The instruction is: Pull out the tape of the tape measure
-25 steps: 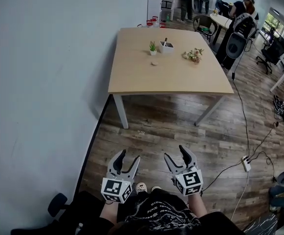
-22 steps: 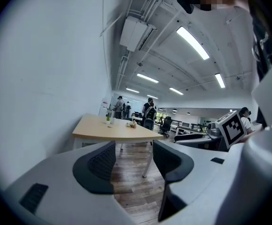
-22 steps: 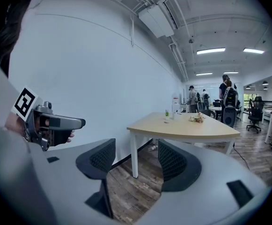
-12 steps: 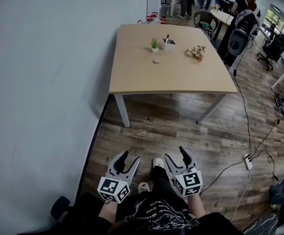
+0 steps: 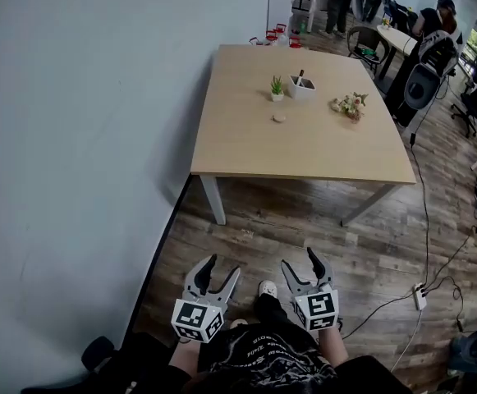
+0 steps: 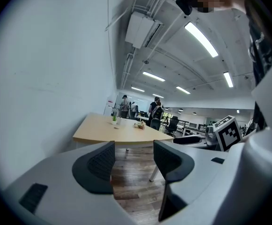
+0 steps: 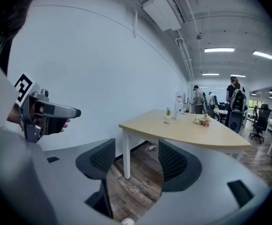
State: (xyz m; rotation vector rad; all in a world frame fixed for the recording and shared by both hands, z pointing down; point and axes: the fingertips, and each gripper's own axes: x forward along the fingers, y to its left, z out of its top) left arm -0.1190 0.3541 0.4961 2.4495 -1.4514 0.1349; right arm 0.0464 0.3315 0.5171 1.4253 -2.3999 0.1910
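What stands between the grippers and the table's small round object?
Nothing visible. The left gripper, jaws opening, and right gripper, open, are empty; only floor and bare tabletop lie before the small round object.

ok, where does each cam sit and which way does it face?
Head view: on the person's head, forward and down at the wooden table; left gripper, right gripper show.
Left gripper view: on the left gripper, along its empty, opening jaws at the table; right gripper at right.
Right gripper view: on the right gripper, along its open, empty jaws at the table; left gripper at left.
Shared: all show the table's potted plant.
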